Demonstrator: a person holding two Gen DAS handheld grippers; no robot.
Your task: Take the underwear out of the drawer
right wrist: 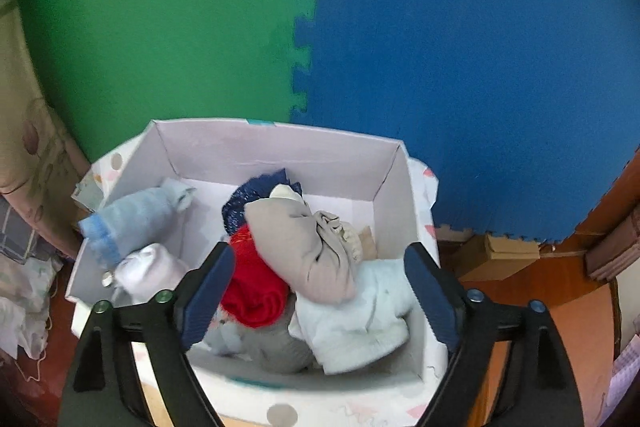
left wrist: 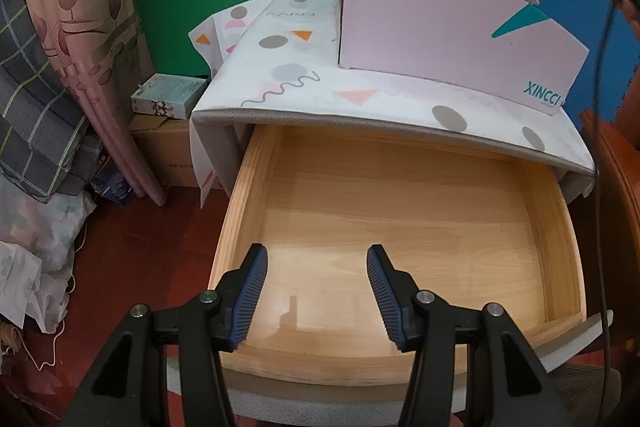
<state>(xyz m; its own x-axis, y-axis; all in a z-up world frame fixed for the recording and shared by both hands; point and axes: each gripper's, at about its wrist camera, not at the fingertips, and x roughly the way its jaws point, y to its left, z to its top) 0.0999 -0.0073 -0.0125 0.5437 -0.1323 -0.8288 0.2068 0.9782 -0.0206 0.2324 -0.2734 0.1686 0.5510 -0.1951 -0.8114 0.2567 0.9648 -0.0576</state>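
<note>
- Left gripper [left wrist: 317,259]: hovering over the wooden drawer [left wrist: 256,163], jaws part-way apart, nothing between the blue pads [left wrist: 250,297].
- Drawer pulled out from under the cabinet top [left wrist: 304,83] (covered w/ a shape-patterned cloth); bare wood bottom, no clothing seen inside.
- Pink cardboard box [left wrist: 452,39] standing on the cabinet top, behind the drawer, "XINCCI" printed at its lower right corner.
- Right gripper [right wrist: 320,259]: above that box [right wrist: 280,143], jaws wide apart, gripping nothing; pads clear of the clothes.
- Underwear all in the box: beige bundle [right wrist: 296,247] on top at centre, red piece [right wrist: 252,287] just left of it, dark blue one [right wrist: 256,191] behind, pale white piece [right wrist: 360,315] at right, grey one [right wrist: 276,347] at front.
- Light blue roll [right wrist: 132,219] and a white roll [right wrist: 152,271] lying at the box's left side, apart from the centre pile.
- Green [right wrist: 160,27] and blue [right wrist: 480,47] foam mats behind.
</note>
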